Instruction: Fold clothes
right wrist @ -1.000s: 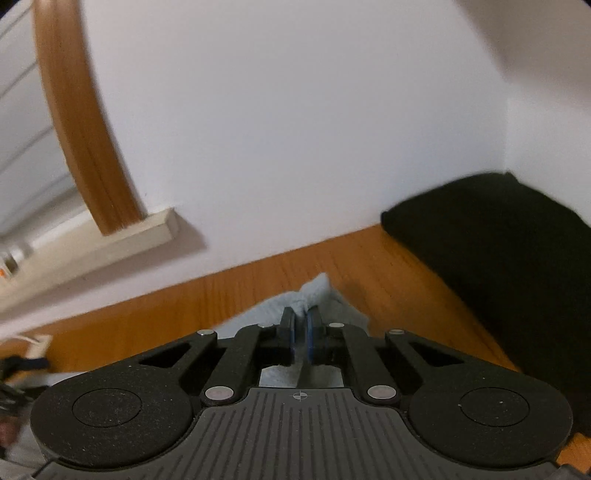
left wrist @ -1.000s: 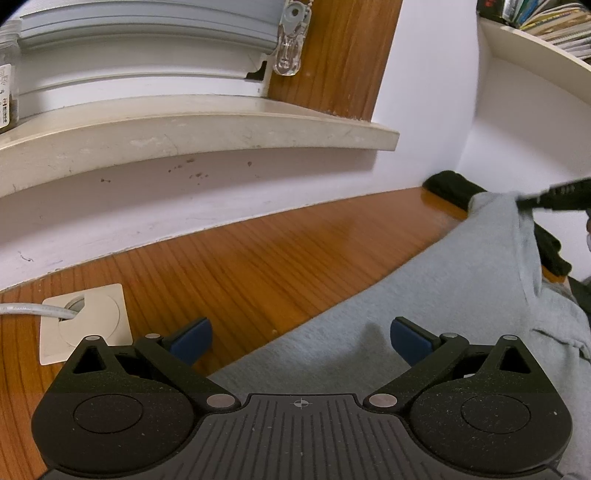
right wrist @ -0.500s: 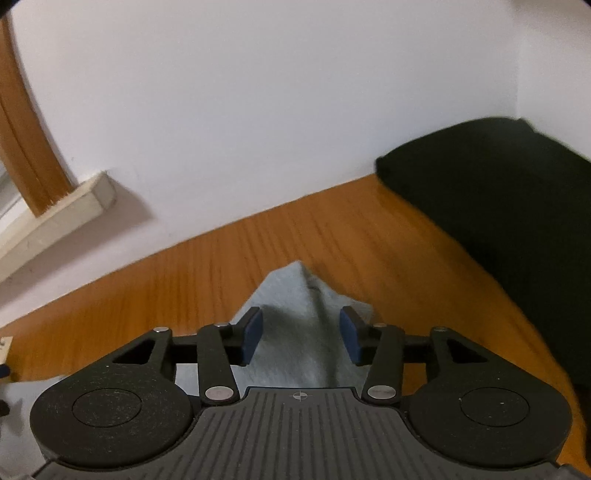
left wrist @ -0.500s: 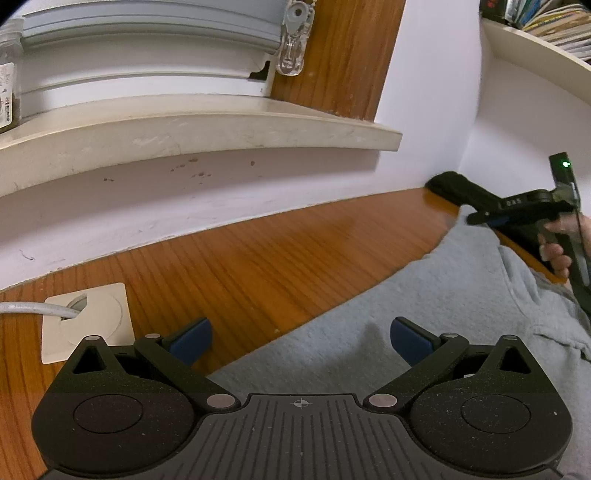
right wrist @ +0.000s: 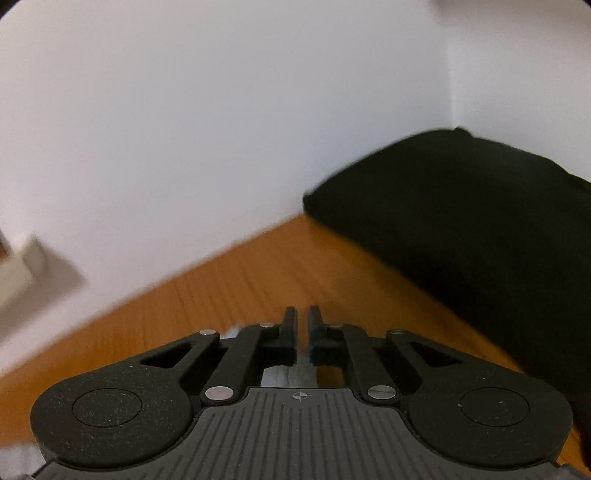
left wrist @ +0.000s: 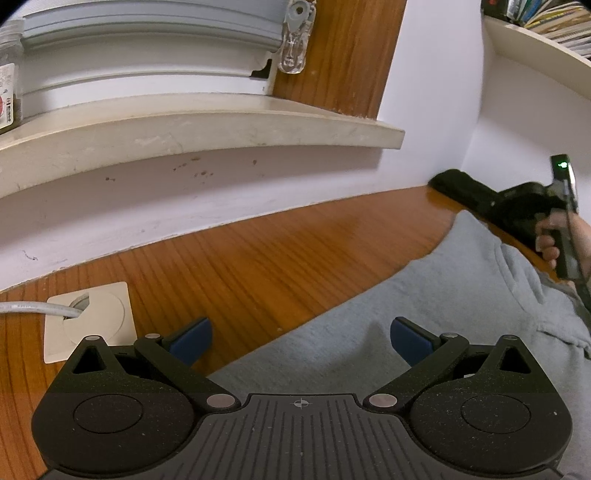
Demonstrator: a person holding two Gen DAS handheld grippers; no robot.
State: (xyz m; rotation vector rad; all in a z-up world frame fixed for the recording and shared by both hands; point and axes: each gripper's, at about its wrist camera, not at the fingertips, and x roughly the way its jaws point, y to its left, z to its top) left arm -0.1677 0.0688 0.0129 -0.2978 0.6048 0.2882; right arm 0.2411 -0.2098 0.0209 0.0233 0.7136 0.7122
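Note:
A grey garment [left wrist: 424, 302] lies spread on the wooden table [left wrist: 295, 251]. My left gripper [left wrist: 300, 326] stands open at the cloth's near edge, its right finger above the cloth and its left above bare wood, with nothing between the pads. In the left wrist view a person's hand [left wrist: 554, 240] holds the right tool over the garment's far corner. My right gripper [right wrist: 303, 314] is closing, its jaws a narrow slit apart. Grey cloth [right wrist: 284, 374] shows low in that slit and under the fingers. A folded black garment [right wrist: 461, 221] lies just beyond.
A white wall and a stone window sill [left wrist: 221, 122] run along the table's far side. A cable outlet plate [left wrist: 92, 317] sits in the wood at left. A shelf of books [left wrist: 546, 29] hangs at upper right. The black garment fills the corner.
The right gripper let the lifted grey corner drop to the table, opened, then moved forward and down over it and closed again. The left gripper has not moved.

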